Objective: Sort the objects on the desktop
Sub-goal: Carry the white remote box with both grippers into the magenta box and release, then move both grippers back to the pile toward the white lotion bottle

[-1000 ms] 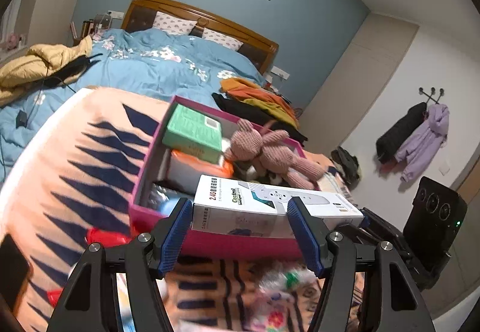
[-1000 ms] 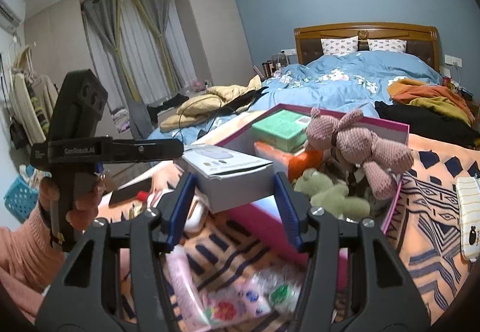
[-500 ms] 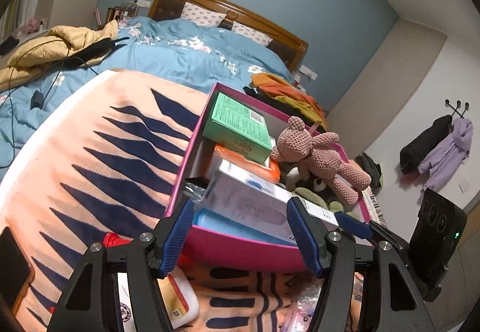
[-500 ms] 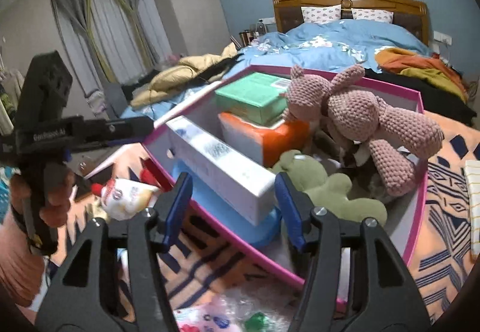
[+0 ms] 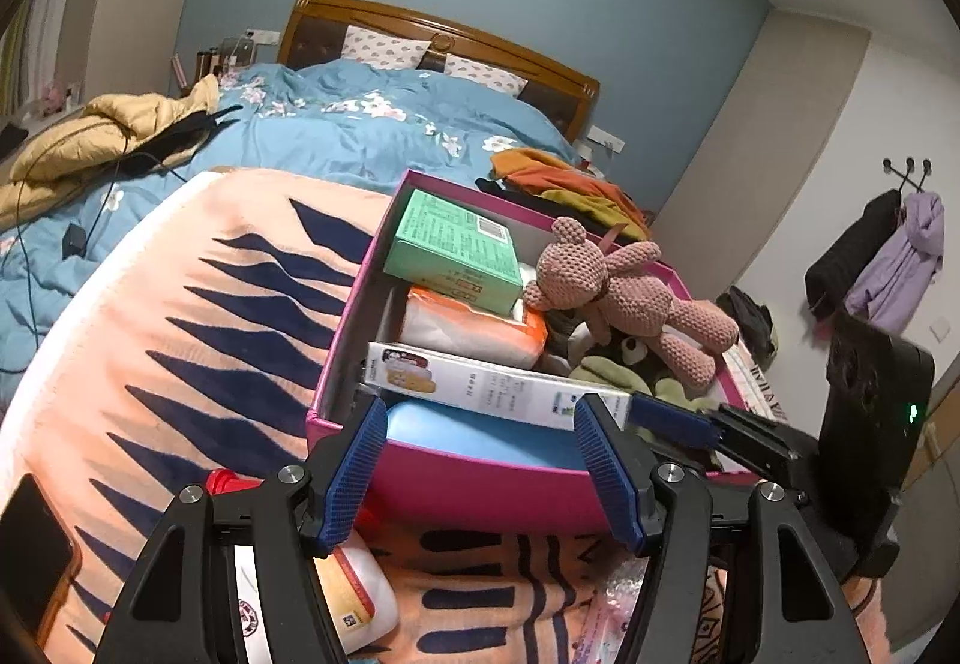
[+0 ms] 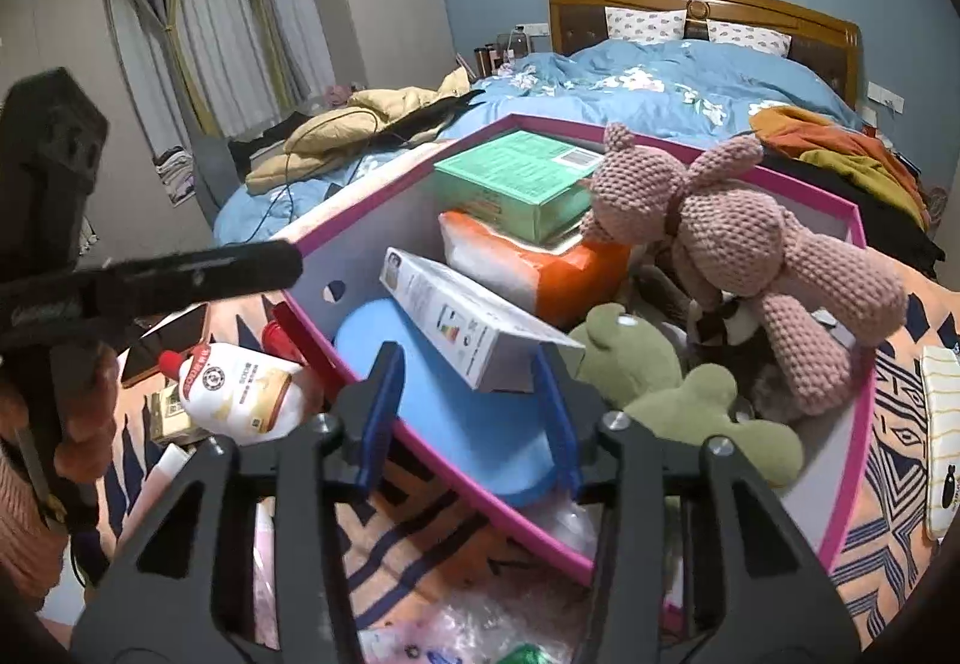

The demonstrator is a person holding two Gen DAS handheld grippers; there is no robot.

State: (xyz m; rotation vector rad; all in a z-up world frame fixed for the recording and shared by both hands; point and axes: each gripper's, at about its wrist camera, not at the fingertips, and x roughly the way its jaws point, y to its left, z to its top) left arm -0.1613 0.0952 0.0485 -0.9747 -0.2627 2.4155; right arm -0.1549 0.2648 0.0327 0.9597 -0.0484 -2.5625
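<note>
pink box [image 5: 480, 490]: sits on the desk, which has an orange blanket with navy zigzags [image 5: 198, 316] thrown over it. Pretty stuffed already.
white carton [image 6: 474, 331]: long white box, lying tilted inside the pink box, one end resting on a blue rounded thing [image 6: 474, 424], the other end leaning up toward the orange pack.
right tool [image 6: 474, 412]: blue pads on either side of the carton's near end. Jaws are closing in right now, but I honestly can't tell if the pads are actually pressing on the carton or just sitting beside it.
left tool [image 5: 480, 466]: hovering at the near wall of the pink box, pads spread apart, nothing between them. From the other camera you see a hand [image 6: 78, 424] in a pinkish sleeve holding it.
green box [image 5: 456, 250]: at the far end of the pink box, stacked on an orange-and-white pack [image 5: 474, 328].
crochet bear [image 5: 630, 298]: pink, sprawled across the right side, on top of a green plush [image 6: 672, 382] and some darker stuff I can't make out.
white bottle [image 6: 240, 394]: red cap, lying on its side on the blanket just outside the box's left wall.
phone [image 5: 30, 550]: dark, flat on the blanket, well off to the left.
background: bed with a blue floral duvet [image 5: 336, 124] right behind the desk.
</note>
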